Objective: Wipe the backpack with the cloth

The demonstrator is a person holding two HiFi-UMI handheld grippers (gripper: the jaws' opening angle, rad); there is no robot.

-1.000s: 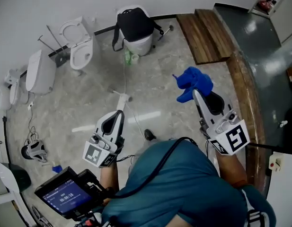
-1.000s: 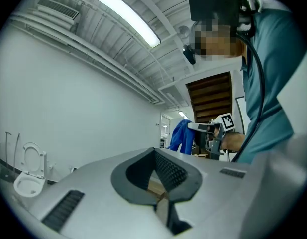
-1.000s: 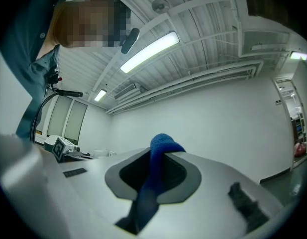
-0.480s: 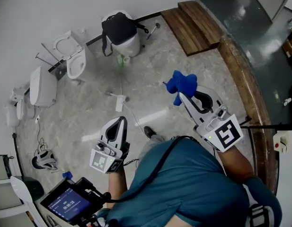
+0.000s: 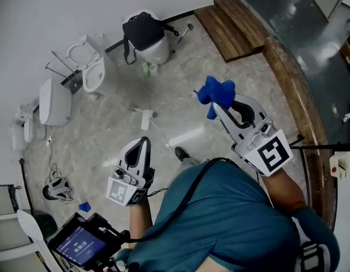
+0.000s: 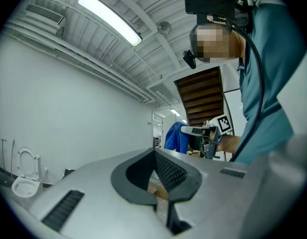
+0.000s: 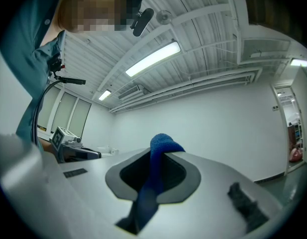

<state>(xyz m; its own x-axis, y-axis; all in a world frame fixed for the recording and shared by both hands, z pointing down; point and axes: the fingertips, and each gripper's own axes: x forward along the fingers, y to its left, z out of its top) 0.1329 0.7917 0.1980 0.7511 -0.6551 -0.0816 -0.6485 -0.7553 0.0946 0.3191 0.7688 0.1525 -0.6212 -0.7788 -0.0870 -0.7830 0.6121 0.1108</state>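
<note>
A black backpack [image 5: 143, 30] sits on a white bucket [image 5: 156, 54] against the far wall, well away from both grippers. My right gripper [image 5: 215, 102] is held up over the floor, shut on a blue cloth [image 5: 216, 91] that bunches out past its tips. In the right gripper view the cloth [image 7: 158, 151] runs between the jaws of that gripper [image 7: 160, 158]. My left gripper [image 5: 143, 142] is lower and to the left, shut with nothing in it; its own view shows the left gripper [image 6: 155, 156] with jaws together, and the blue cloth [image 6: 173, 136] beyond.
White toilets [image 5: 94, 67] and a detached cistern [image 5: 53, 101] line the left wall. Wooden steps [image 5: 234, 24] and a curved wooden ledge [image 5: 291, 95] bound the right. A green bottle [image 5: 146, 69] and a white tool [image 5: 146, 118] lie on the marble floor. A screen [image 5: 77, 246] hangs at lower left.
My head view has shifted, so the backpack and toilets sit further left. The right gripper with the cloth has drifted a little left and up. The left gripper stays shut and low.
</note>
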